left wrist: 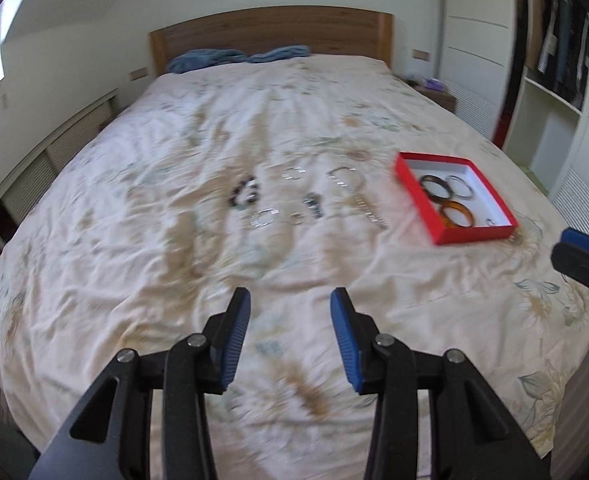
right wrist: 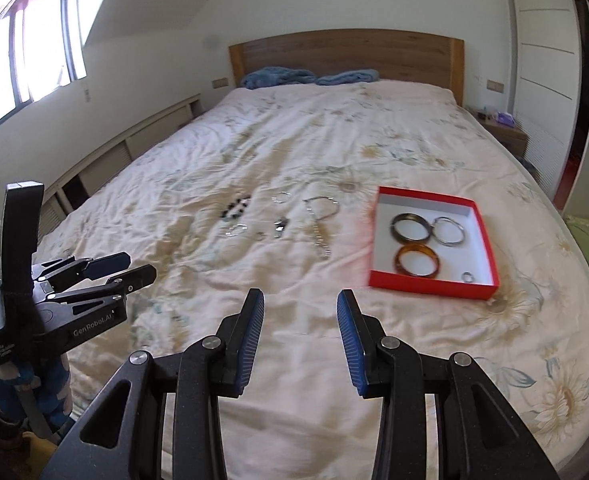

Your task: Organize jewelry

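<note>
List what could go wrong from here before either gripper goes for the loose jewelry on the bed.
1. The thin silver chain and small silver rings lie flat in the wrinkled floral bedspread; the jaws may pinch fabric instead.
2. The shallow red cardboard box rests on soft bedding; pressing nearby could tip it, shifting the amber bangle and the others.
3. The black beaded bracelet sits close to other pieces; grabbing it could drag neighbours.

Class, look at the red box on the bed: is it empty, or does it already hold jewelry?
Not empty. The red box lies open and holds a dark bangle, a silver bangle, an amber bangle and a small ring.
</note>
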`<control>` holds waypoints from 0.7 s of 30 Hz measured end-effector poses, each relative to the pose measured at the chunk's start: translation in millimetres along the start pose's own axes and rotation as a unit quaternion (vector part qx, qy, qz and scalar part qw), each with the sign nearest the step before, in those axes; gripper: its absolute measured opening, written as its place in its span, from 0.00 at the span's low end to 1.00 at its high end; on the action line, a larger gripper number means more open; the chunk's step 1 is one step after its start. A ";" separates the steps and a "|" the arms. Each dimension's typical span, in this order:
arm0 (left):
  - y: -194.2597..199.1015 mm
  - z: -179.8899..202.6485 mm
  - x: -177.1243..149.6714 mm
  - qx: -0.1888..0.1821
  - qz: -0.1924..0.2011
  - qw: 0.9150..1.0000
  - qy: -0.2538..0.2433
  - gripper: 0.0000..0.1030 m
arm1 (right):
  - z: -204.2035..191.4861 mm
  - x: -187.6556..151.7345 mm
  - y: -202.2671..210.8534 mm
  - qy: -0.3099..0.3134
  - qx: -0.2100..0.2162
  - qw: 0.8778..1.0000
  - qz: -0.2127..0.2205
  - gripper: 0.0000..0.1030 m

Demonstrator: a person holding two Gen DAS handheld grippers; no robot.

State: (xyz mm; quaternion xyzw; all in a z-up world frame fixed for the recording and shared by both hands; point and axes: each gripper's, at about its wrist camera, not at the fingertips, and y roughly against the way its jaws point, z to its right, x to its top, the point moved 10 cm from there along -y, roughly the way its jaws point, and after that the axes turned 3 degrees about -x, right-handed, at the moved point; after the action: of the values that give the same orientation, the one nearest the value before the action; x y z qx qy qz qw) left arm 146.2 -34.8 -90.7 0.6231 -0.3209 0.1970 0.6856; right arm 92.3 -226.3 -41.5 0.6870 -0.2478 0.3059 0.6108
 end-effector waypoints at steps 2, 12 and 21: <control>7.4 -11.2 -5.6 0.007 0.005 1.000 0.010 0.38 | -11.9 -2.3 5.2 0.005 0.002 1.000 0.005 0.37; 48.6 -41.2 -15.2 0.024 0.040 0.998 0.043 0.39 | -54.4 -5.9 29.5 0.027 0.023 0.999 0.027 0.37; 55.8 -40.5 -12.5 0.029 0.047 0.997 0.047 0.39 | -57.9 -5.0 32.1 0.021 0.040 0.998 0.040 0.37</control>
State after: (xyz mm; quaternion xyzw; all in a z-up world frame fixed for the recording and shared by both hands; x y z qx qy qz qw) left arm 107.8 14.7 -59.4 0.6171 -0.3116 0.2670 0.6714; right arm 59.2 -173.4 -19.2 0.6937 -0.2501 0.3538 0.5754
